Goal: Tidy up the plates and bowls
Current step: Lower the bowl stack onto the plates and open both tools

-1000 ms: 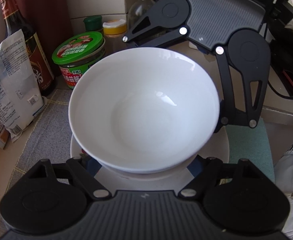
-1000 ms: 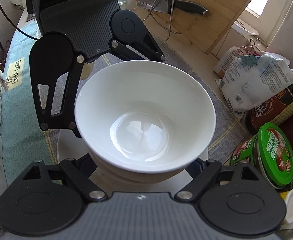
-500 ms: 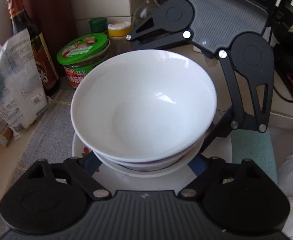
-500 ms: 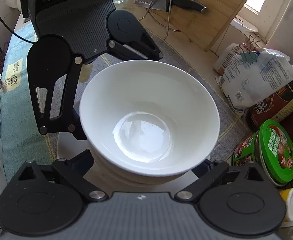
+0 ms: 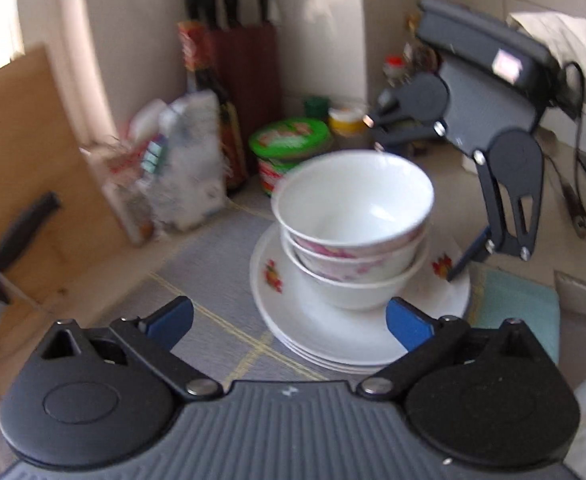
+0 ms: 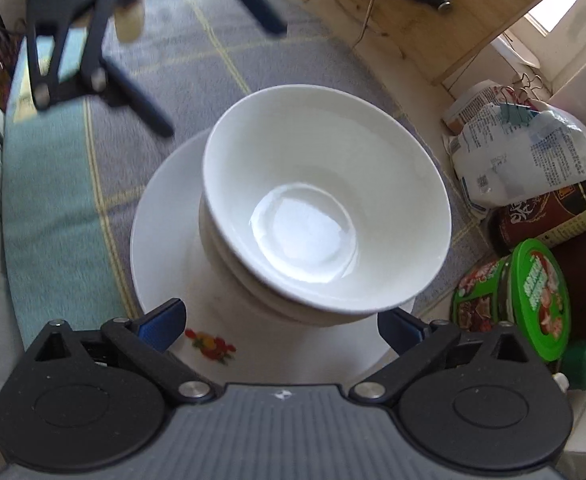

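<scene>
Bowls (image 5: pixel 353 216) are sitting nested on the plate stack (image 5: pixel 333 340). Left gripper (image 5: pixel 289 320) and right gripper (image 6: pixel 281 322) are both opening beside that stack, nothing pressed between their pads.

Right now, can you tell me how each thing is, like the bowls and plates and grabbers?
top bowl: empty, nested upright in the bowls below
bowl stack: standing on the plates
plates: stacked flat on the mat
left gripper: jaws opening, nothing between them
right gripper: jaws opening, holding nothing
green-lidded tub: lid on
knife block: knives in it
</scene>
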A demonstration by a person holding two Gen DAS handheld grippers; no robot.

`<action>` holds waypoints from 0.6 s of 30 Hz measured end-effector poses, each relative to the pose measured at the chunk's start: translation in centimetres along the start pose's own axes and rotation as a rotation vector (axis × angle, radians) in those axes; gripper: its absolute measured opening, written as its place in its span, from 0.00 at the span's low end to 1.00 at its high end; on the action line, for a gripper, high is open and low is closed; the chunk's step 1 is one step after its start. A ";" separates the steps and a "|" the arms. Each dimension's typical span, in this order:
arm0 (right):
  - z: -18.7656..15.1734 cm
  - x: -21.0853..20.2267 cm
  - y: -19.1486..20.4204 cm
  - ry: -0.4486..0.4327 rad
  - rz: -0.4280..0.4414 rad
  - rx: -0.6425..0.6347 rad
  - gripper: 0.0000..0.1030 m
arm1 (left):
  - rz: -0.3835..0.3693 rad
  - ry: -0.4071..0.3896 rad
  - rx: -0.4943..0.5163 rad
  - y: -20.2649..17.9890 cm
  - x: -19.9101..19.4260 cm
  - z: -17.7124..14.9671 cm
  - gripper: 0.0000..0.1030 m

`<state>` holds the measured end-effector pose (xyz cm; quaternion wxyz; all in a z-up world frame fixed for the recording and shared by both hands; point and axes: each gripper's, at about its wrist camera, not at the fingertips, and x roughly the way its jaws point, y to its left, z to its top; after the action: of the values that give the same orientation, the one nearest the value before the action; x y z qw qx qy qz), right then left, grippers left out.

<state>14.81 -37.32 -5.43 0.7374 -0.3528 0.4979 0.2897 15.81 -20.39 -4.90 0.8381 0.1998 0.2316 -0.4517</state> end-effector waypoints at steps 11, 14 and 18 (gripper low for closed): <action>3.5 -2.9 4.8 0.248 -0.345 0.104 1.00 | 0.060 -0.182 -0.094 -0.4 -7.3 -2.2 0.99; 5.0 -4.8 6.0 0.194 -0.451 0.263 1.00 | 0.114 -0.150 -0.123 -0.6 -8.9 -3.1 0.99; 6.6 -7.1 8.9 0.046 -0.617 0.557 1.00 | 0.109 -0.122 -0.175 0.1 -10.9 -4.0 0.99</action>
<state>9.01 -27.36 0.87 0.8454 -0.2787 0.4448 -0.0987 9.80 -10.90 -1.97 0.8882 0.1103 0.2077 -0.3946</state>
